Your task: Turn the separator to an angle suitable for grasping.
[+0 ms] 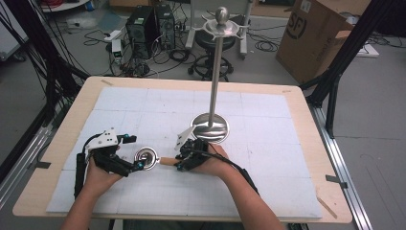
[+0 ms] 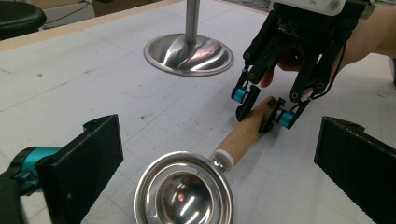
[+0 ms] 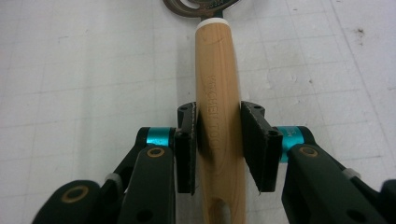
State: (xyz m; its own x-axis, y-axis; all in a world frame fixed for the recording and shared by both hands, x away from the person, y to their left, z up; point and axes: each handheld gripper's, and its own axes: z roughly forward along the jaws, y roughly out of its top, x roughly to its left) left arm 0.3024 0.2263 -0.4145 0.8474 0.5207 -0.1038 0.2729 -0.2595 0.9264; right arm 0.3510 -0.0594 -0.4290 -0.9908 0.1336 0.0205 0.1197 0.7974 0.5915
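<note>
Right gripper view puts the wooden handle (image 3: 218,88) of a small steel strainer (image 2: 184,191) between the right tool (image 3: 218,147)'s jaws, which press its two sides; its long axis runs straight along the tool. We see the strainer lying flat on the white counter (image 1: 268,187), bowl toward the left tool (image 2: 219,158). This one stands wide, holding nothing, just beside the bowl. Behind stands a steel hanging stand (image 1: 210,125).
</note>
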